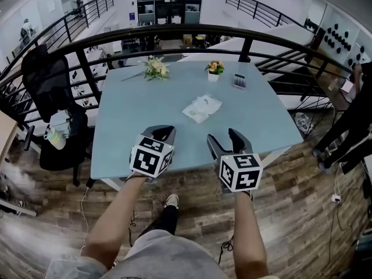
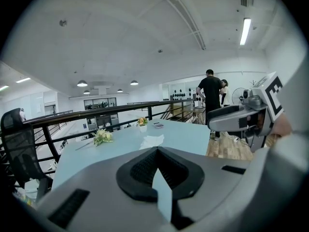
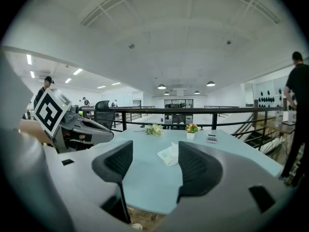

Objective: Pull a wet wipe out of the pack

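**Both hand-held grippers hover at the near edge of the bench, the wipe pack untouched**

The pack of wet wipes (image 1: 201, 108) lies flat near the middle of the pale blue bench (image 1: 125, 127). It is a white, slightly crumpled packet, well apart from both tools.

The left hand-held gripper (image 1: 162, 133) is held over the bench's near edge, and its own view shows its dark ribbed jaws pressed together tip to tip. The right hand-held gripper (image 1: 224, 137) is just beside it at the same edge. Its jaws are spread wide, and in its own view the pack shows far off through the gap between them. Neither tool touches the bench.

At the far side of the bench lie a loose bunch of pale flowers (image 1: 156, 68), a small white pot of orange flowers (image 1: 214, 68) and a small dark flat thing (image 1: 239, 81) too small to identify. A curved black railing (image 1: 174, 32) runs round behind the bench. A black office chair (image 1: 49, 86) stands to the left. The floor is wood planking (image 1: 296, 173).
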